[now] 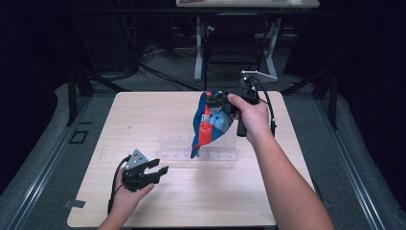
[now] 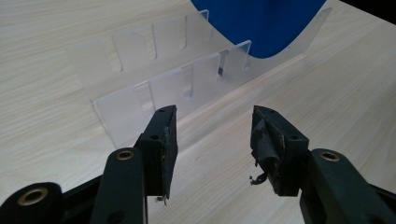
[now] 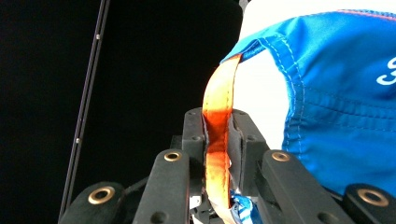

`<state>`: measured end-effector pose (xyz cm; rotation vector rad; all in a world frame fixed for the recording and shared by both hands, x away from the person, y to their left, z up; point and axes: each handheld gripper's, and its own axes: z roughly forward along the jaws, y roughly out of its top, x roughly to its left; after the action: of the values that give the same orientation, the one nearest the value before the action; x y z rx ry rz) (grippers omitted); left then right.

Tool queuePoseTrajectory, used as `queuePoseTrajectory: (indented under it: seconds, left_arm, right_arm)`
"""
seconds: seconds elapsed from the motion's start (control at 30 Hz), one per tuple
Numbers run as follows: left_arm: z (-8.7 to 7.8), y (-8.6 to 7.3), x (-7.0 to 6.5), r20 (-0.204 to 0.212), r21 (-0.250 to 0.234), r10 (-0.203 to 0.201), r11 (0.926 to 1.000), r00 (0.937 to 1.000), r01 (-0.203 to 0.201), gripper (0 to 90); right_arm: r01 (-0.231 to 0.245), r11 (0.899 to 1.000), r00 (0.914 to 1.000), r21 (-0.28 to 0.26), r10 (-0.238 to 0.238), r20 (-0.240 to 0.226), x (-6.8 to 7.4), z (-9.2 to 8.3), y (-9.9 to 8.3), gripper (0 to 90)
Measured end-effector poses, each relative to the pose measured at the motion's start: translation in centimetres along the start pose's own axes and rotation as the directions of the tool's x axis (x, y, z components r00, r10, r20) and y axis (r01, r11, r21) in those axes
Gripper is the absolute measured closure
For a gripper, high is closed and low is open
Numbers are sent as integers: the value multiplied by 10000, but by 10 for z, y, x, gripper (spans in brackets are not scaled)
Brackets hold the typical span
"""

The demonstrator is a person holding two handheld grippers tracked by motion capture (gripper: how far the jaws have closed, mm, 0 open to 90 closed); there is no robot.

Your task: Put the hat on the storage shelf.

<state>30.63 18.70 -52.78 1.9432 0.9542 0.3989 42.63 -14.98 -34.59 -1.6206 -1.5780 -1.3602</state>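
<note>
Above the slotted clear rack (image 1: 198, 153), the right hand-held gripper (image 3: 218, 135) pinches a cap's orange strap (image 3: 218, 126); left (image 2: 212, 140) gapes.

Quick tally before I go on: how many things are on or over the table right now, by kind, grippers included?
Grippers: 2, the left gripper open over the table, the right gripper shut on the cap's orange strap
Caps: 1, the blue cap
Clear plastic racks: 1, the rack
Total: 4

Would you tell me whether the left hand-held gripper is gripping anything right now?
No, the left hand-held gripper stands open with bare table between its jaws.
</note>
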Motion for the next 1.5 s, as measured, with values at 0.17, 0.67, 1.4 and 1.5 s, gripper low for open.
queuePoseTrajectory:
  seconds: [0.17,0.67,1.4,1.5]
  left_arm:
    - [4,8,-8,174,-170,182,9997,9997,-179,529]
    - [10,11,-15,304,-145,269,9995,9992,-265,544]
    - [11,-12,4,-127,223,-21,9997,9999,23,502]
    - [9,-14,7,-177,207,-97,9997,9998,100,501]
  right_arm:
    - [27,10000,10000,96,-27,-42,1,4,-2,779]
    - [-49,9992,9999,408,45,99,-9,19,-7,779]
    - [-525,9975,9970,464,497,594,-44,21,-13,777]
    - [-552,9974,9966,469,522,635,-48,20,-13,776]
